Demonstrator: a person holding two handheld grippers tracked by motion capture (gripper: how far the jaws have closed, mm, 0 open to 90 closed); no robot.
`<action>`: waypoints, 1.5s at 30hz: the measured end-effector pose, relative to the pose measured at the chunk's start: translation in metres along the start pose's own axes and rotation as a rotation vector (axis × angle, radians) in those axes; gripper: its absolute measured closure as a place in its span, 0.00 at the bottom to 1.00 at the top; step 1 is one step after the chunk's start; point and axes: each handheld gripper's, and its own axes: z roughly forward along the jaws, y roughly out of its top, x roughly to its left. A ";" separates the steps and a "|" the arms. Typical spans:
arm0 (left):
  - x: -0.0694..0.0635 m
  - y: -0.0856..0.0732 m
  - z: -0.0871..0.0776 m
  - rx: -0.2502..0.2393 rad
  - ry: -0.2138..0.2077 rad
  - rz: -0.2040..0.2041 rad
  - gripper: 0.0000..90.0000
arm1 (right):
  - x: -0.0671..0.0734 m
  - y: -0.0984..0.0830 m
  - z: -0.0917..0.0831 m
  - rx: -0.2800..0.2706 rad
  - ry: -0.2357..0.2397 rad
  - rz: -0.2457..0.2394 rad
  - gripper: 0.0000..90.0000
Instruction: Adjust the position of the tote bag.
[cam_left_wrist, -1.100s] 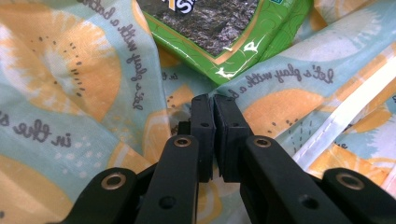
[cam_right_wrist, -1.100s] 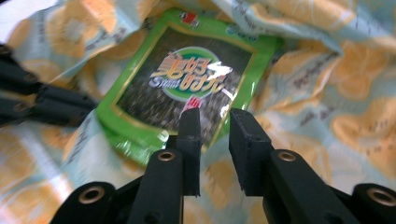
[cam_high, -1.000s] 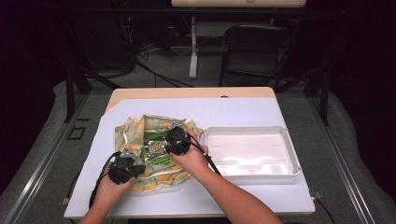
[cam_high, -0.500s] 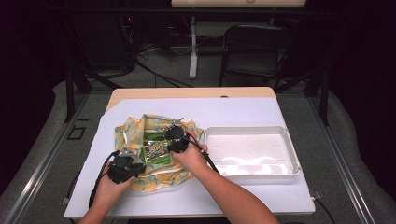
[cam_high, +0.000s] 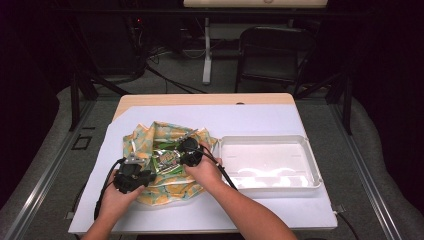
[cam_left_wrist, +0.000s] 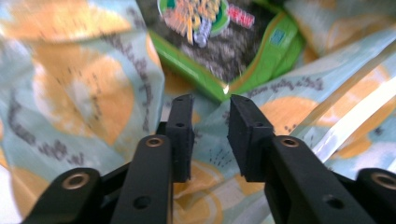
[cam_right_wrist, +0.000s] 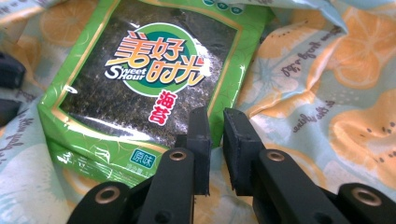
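A crumpled pale-blue bag (cam_high: 165, 137) printed with orange slices lies on the white sheet at the left. On it rests a green seaweed snack packet (cam_high: 167, 159) (cam_right_wrist: 140, 70) (cam_left_wrist: 219, 51). My left gripper (cam_high: 144, 171) (cam_left_wrist: 210, 135) is at the bag's near left edge. Its jaws have just been opening and stand apart, with only bag film behind the gap. My right gripper (cam_high: 181, 156) (cam_right_wrist: 216, 140) points at the packet's near corner. Its jaws have just been closing to a narrow gap at that corner, and I see nothing pinched.
An empty white tray (cam_high: 312, 172) stands to the right of the bag. The white sheet (cam_high: 260, 120) covers the wooden table (cam_high: 200, 99). A black chair (cam_high: 270, 55) and a desk leg stand beyond the far edge.
Both hands stay where they were over the bag; the bag and packet have not visibly shifted.
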 end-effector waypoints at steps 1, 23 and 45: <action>0.001 0.003 -0.002 0.000 -0.002 0.002 0.75 | 0.000 -0.001 0.002 -0.036 0.005 0.021 0.91; 0.015 0.039 0.017 0.010 -0.017 -0.199 0.58 | 0.001 -0.003 0.003 -0.053 0.007 0.045 0.91; 0.023 0.032 0.037 0.102 -0.044 -0.306 0.51 | 0.001 -0.004 0.003 -0.054 0.010 0.044 0.91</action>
